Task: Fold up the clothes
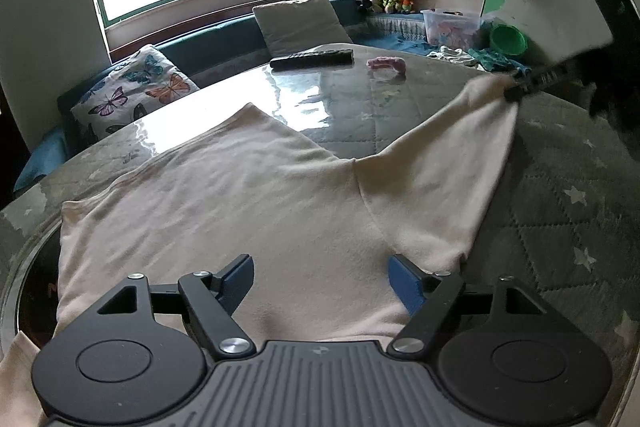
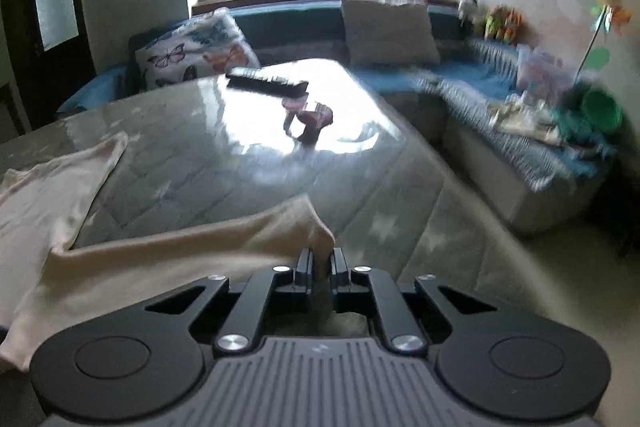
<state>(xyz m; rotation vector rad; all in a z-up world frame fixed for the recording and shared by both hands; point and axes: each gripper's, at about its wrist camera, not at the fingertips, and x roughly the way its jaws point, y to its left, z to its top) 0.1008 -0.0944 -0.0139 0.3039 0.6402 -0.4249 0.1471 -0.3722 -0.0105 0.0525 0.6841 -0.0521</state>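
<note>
While the shirt point(image 1: 224, 195) lies spread on the bench point(image 1: 360, 99), we hold our left gripper point(image 1: 320, 283) released just over its near part; at right, our right gripper point(image 2: 320, 263) is clenched on its sleeve point(image 2: 224, 231) end.

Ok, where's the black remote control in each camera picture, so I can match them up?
Left wrist view: remote control lies upper centre, on the far side of the glossy table.
Right wrist view: remote control lies upper left of centre, blurred.
Shared landmark: butterfly pillow, left of the remote in both.
</note>
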